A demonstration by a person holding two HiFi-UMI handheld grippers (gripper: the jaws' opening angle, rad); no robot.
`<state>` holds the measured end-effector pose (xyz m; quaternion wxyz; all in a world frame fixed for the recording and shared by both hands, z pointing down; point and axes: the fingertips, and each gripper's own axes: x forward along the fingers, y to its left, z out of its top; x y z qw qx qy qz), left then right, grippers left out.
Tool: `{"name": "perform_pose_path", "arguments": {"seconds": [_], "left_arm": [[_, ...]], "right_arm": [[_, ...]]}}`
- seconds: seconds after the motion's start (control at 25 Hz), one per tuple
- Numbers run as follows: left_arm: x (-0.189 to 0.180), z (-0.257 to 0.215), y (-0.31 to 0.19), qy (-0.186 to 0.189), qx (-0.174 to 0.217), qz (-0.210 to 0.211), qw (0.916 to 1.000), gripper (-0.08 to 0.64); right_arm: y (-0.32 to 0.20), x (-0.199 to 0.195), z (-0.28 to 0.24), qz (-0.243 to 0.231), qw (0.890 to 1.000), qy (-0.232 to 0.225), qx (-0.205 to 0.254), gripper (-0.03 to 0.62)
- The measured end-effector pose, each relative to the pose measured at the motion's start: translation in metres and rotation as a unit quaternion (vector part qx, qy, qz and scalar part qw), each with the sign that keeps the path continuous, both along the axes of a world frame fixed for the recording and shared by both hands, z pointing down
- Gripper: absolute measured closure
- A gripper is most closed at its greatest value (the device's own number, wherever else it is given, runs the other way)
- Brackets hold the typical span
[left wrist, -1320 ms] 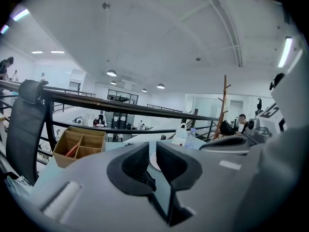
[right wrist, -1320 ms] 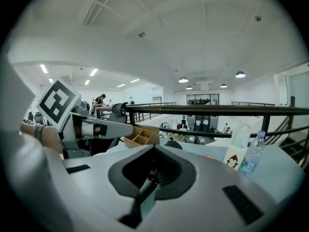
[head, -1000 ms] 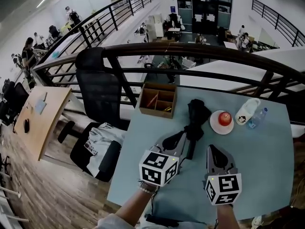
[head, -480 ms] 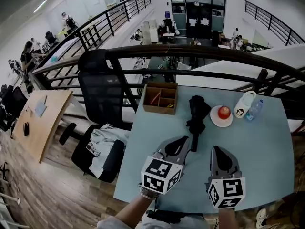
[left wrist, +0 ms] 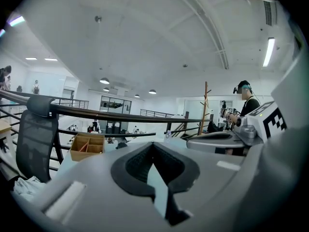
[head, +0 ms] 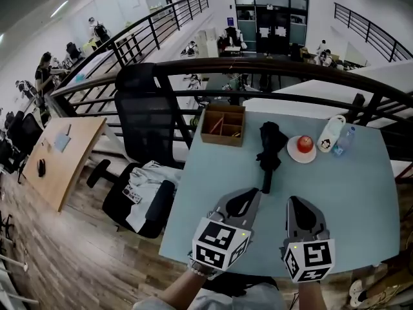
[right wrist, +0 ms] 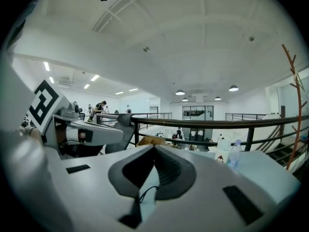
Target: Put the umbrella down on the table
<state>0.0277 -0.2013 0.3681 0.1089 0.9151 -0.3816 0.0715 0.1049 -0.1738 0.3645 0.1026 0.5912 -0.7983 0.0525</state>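
Head view, umbrella [head: 268,148] on table [head: 352,192]; toward far edge

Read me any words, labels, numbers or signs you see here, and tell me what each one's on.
No text is readable.
Water bottle label: too small to read.
White container: small picture, any print blurred.
Marker cubes: black-and-white square patterns only, no words.

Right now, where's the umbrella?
Head view: the black umbrella lies on the table, far middle, between the wooden box on its left and the plate with an apple on its right.
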Motion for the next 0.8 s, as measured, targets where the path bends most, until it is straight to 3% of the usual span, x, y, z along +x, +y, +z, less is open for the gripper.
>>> {"name": "perform_pose_path", "arguments": {"seconds": [0.36,0.8], "left_arm": [[0.006,-0.007,0.054,0.008,-0.006,-0.032,0.9994,0.555],[0.019,0.005,0.125,0.019,-0.025,-0.070,0.9971,0.555]], "right_arm": [[0.048,0.008,-0.014,-0.037,0.999,-0.007,0.015,0.594],[0.123,0.038,-0.009,-0.049,0.999,-0.009,0.010,0.594]]}}
